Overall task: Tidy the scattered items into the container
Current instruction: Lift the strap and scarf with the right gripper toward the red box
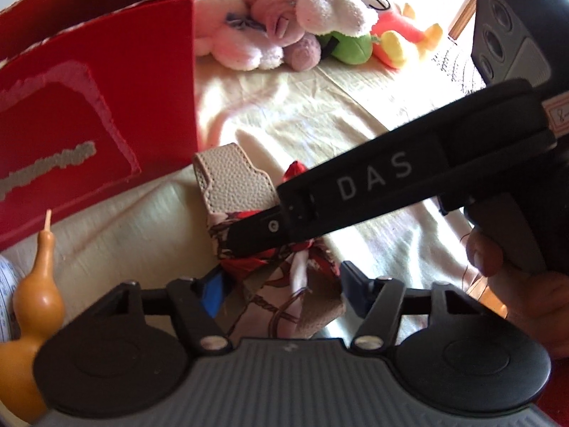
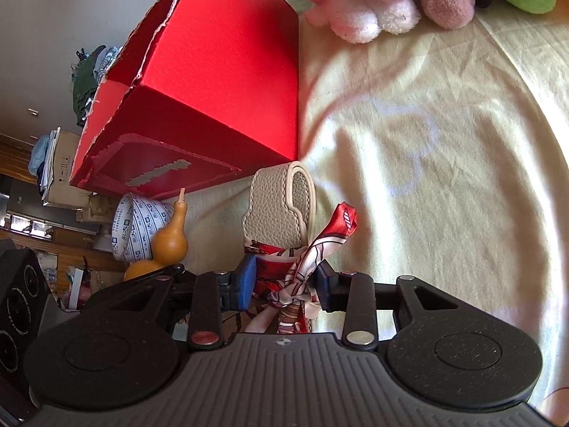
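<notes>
Right gripper (image 2: 286, 284) clamps the scarf-tied beige pouch (image 2: 277, 210) beside the red box (image 2: 213, 82); left gripper (image 1: 281, 291) spreads wide around it. Gourd (image 2: 170, 238), patterned cup (image 2: 137, 227), plush toys (image 1: 284, 25) surround.

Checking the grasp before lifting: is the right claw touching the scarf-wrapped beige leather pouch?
Touching. The right wrist view shows the right claw with both blue pads pressed against the red scarf tied around the beige leather pouch.
</notes>
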Motion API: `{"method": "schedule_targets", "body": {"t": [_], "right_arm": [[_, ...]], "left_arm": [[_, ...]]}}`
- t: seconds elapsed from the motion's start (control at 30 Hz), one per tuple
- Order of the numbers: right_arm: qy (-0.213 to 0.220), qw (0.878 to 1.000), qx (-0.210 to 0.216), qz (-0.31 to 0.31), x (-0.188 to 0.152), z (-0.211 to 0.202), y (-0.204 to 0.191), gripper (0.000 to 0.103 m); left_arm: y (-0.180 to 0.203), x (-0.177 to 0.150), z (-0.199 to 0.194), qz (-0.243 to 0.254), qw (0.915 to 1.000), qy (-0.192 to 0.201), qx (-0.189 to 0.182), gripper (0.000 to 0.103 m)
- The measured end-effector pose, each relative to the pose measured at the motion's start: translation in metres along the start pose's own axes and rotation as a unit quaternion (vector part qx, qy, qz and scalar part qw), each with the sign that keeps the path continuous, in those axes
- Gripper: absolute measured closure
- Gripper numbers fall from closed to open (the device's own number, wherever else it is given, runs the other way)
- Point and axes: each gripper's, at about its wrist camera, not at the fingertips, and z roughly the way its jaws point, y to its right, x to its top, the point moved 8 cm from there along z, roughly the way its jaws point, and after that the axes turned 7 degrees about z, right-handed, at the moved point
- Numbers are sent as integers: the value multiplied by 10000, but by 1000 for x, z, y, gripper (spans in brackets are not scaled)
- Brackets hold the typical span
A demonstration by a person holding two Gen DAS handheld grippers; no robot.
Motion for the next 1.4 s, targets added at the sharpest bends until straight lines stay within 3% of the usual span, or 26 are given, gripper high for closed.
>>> {"method": "schedule_targets", "body": {"t": [0.33,0.57,0.8,1.0,1.2,1.4], "right_arm": [[771,9965,120,312,10,-61,13,67],[1509,9881,300,52,32,-102,-19,67],[2070,9744,602,-644,67,-111,-93,67],[2217,9660,844,-1027,94,-93,-157,67],[2209,9637,824,-1249,107,-59,-200,67],[1982,9709,550,-1224,112,-14,-211,67]], "left_arm": [[38,46,-28,615,9968,459,-218,41],[31,89,-72,832,9913,1016,-9,41],[-21,123,-133,941,9820,1586,418,41],[-85,135,-170,986,9762,1744,825,41],[-138,131,-178,788,9788,1667,898,41],[-173,118,-147,683,9867,1196,858,41]]}}
